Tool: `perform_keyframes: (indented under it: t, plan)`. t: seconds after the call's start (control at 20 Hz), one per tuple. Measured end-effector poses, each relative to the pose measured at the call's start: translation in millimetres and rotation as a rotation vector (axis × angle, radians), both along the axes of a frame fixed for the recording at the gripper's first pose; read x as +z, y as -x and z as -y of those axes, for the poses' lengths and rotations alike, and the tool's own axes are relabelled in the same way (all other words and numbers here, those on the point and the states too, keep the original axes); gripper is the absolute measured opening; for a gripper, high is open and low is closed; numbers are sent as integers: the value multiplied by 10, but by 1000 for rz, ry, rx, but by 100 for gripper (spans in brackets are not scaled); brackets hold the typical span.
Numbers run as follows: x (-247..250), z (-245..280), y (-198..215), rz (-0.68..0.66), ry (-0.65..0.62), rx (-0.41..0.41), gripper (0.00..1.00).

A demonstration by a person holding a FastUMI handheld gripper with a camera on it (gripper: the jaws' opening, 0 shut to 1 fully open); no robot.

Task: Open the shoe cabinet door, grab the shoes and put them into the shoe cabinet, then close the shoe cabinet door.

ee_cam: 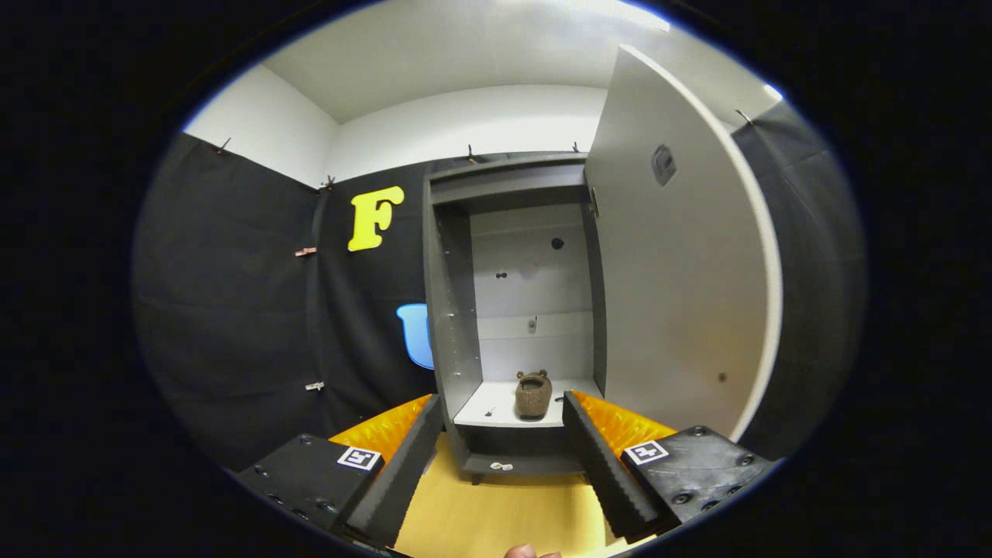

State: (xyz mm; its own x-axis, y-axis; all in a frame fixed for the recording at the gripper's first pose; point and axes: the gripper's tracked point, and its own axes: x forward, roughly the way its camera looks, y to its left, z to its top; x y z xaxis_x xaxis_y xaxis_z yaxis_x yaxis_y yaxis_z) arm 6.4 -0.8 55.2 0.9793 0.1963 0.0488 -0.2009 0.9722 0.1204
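Observation:
A tall grey shoe cabinet (453, 310) stands straight ahead with its door (682, 263) swung wide to the right. On its white bottom shelf (484, 407) sits a small brown fuzzy shoe (533, 394) with little ears, toe toward me. My gripper (502, 411) is open, its fingers spread apart with nothing between them. The shoe lies beyond the fingertips, inside the cabinet, and the fingers are well short of the shelf.
Light wooden floor (496, 515) runs from under the fingers to the cabinet's base. Black cloth walls close in at left and right. A fingertip of a person's hand (527, 552) shows below the fingers. The open door's edge stands close to the right finger (612, 465).

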Motion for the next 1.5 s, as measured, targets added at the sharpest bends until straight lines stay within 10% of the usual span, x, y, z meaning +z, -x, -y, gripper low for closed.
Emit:
perform_keyframes:
  t: [0.45,0.9,1.5]
  plan:
    - [49,1258,631,2,22,-102,98]
    - [-510,2389,-99,-105,63,-267,98]
    - [-626,2020,-374,-152,33,-286,98]
